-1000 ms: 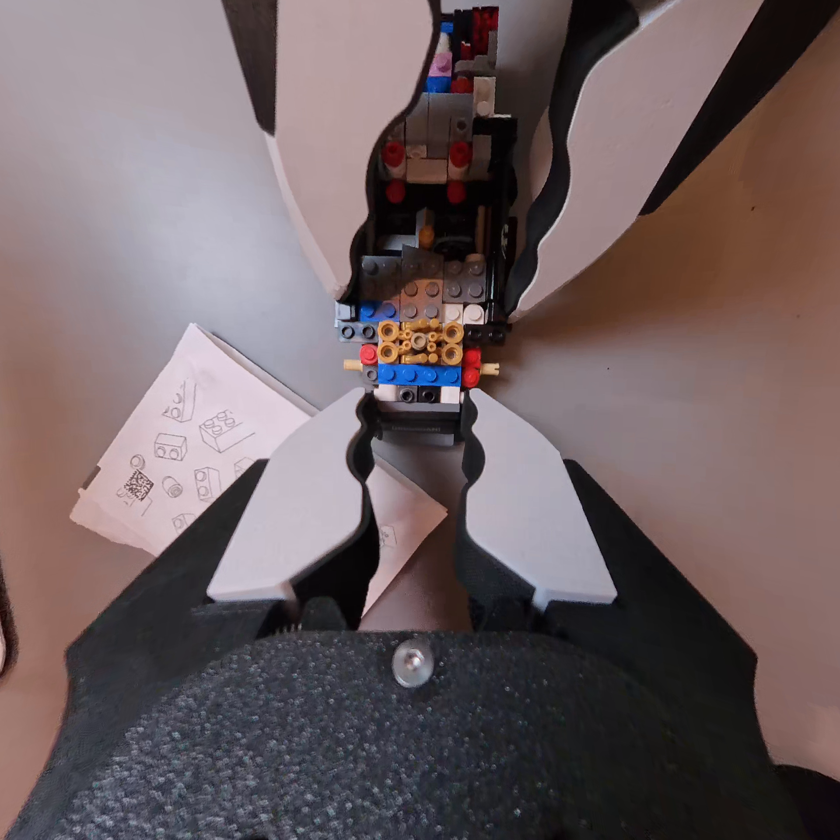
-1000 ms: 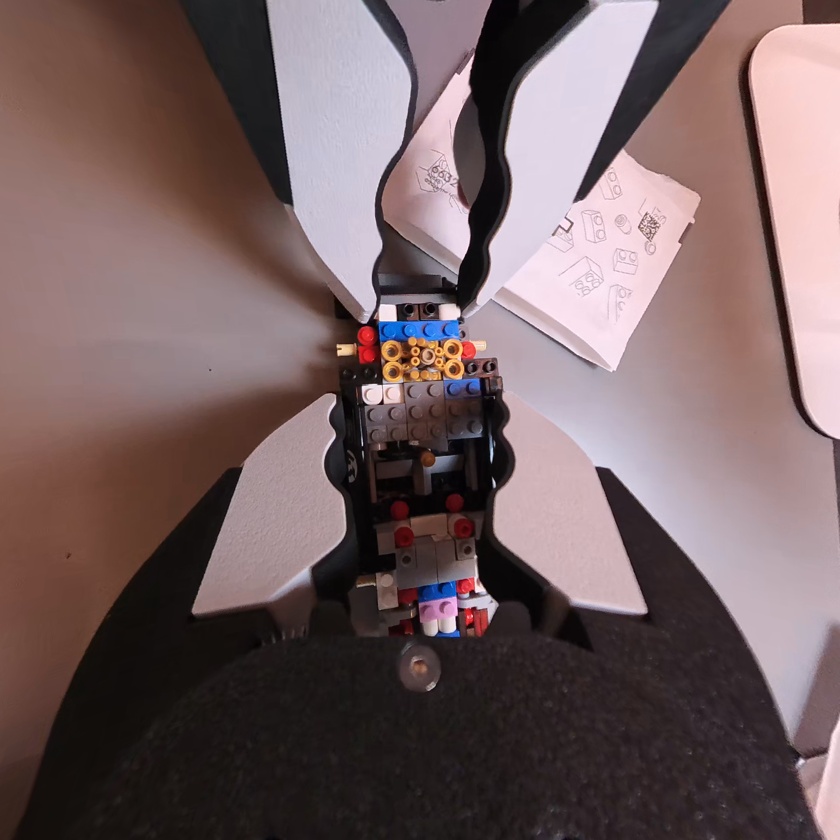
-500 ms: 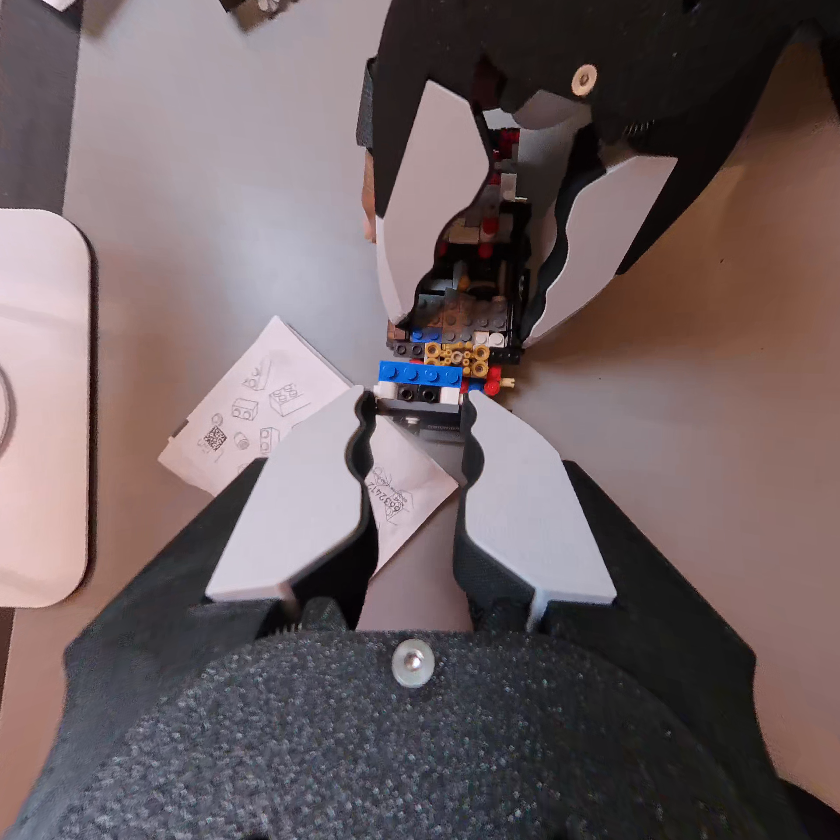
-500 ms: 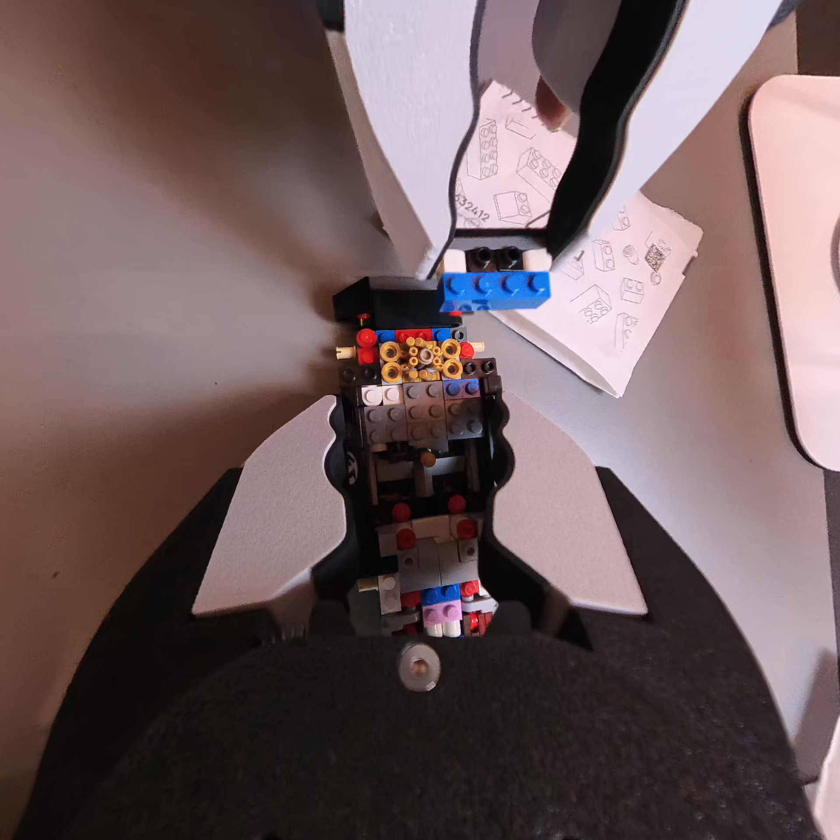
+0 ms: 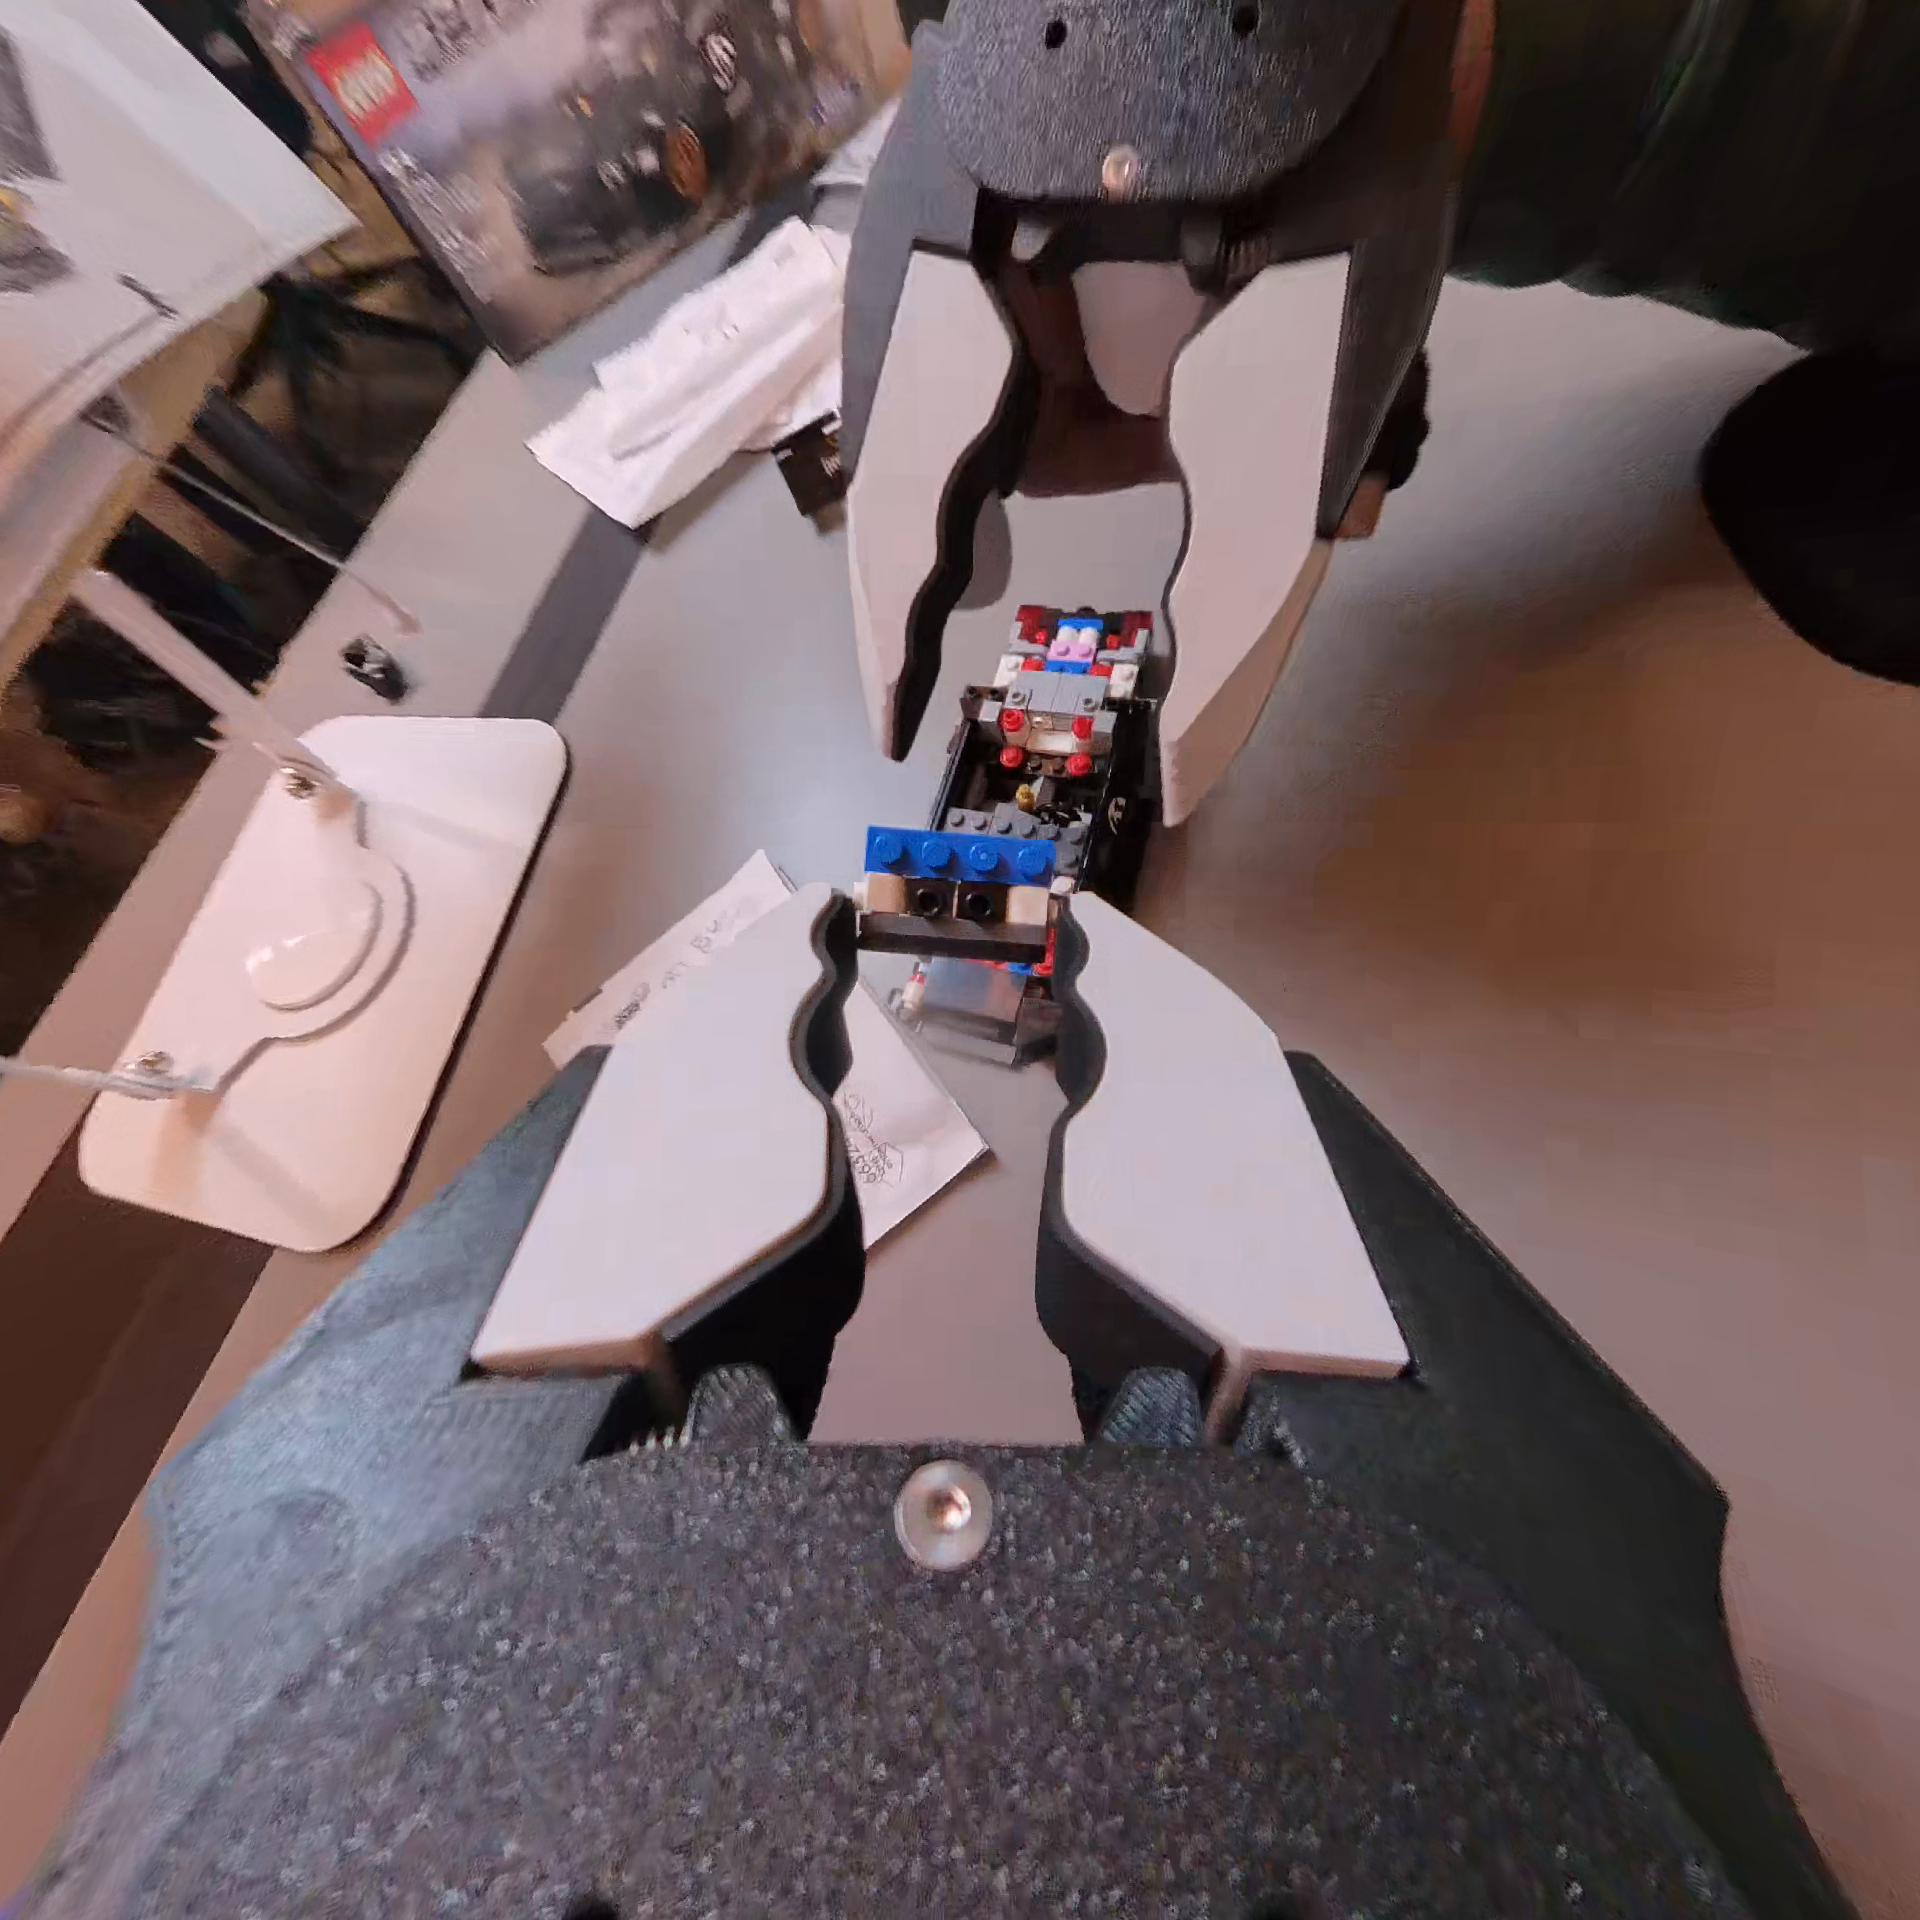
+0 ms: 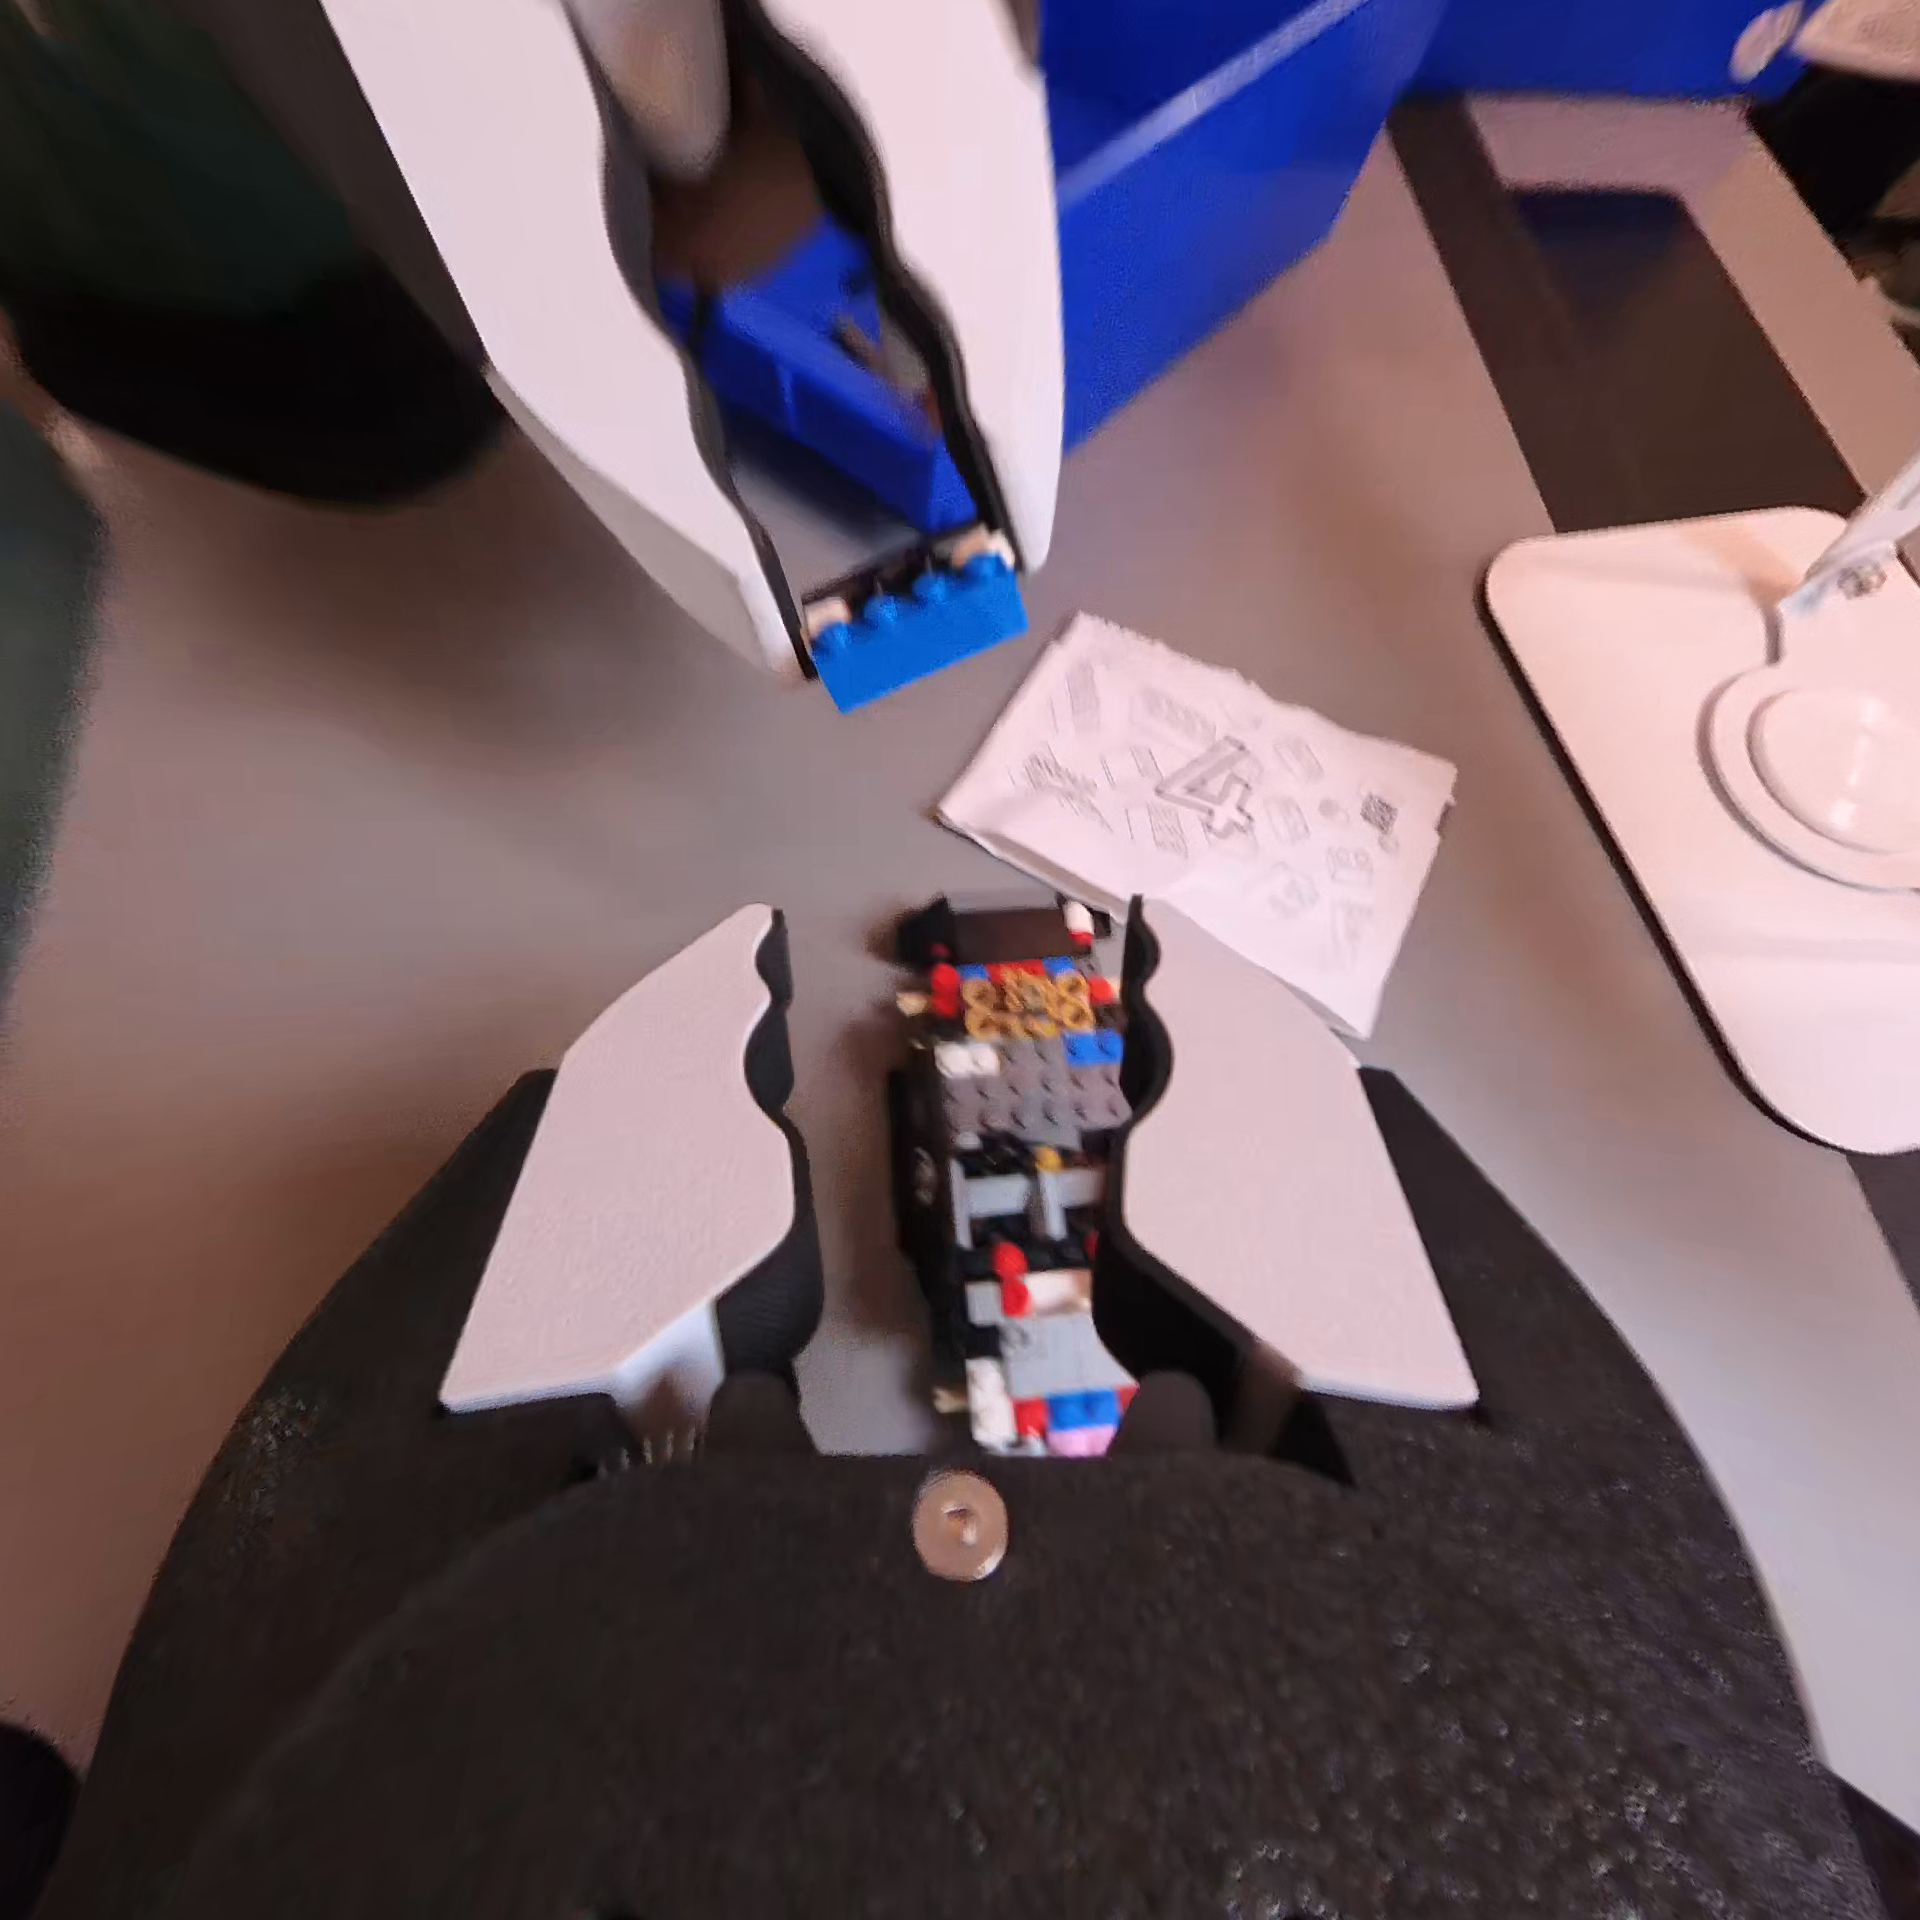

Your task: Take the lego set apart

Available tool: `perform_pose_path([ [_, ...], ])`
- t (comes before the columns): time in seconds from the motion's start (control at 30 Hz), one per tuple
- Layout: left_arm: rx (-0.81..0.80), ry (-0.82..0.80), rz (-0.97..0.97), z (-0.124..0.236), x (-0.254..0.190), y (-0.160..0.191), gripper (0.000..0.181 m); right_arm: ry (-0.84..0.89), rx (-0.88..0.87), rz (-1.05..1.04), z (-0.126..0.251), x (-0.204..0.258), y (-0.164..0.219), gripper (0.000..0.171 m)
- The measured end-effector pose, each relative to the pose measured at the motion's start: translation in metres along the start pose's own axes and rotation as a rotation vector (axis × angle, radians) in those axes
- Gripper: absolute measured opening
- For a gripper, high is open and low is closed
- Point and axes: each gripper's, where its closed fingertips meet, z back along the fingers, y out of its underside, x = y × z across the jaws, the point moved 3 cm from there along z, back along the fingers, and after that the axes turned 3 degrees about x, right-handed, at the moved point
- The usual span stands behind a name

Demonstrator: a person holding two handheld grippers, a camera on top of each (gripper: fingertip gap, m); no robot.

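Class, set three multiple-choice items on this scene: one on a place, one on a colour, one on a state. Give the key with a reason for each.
1. Where is the lego car?
A. between the right gripper's fingers
B. on the white lamp base
C. on the instruction sheet

2. What colour is the studded top plate of the broken-off piece?
A. red
B. blue
C. yellow

3. How is the left gripper?
A. open and empty
B. shut on the broken-off piece
C. out of view

Key: 1 A, the right gripper has a finger on each side of it; 2 B, blue studs show; 3 B, its fingers pinch the piece.
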Motion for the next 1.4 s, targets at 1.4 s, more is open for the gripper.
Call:
perform_pose_path([
  [1.4, -0.501, 0.243, 0.109, 0.054, -0.07, 0.008, 0.011, -0.05, -0.492, 0.071, -0.003, 0.096, -0.058, 0.011],
])
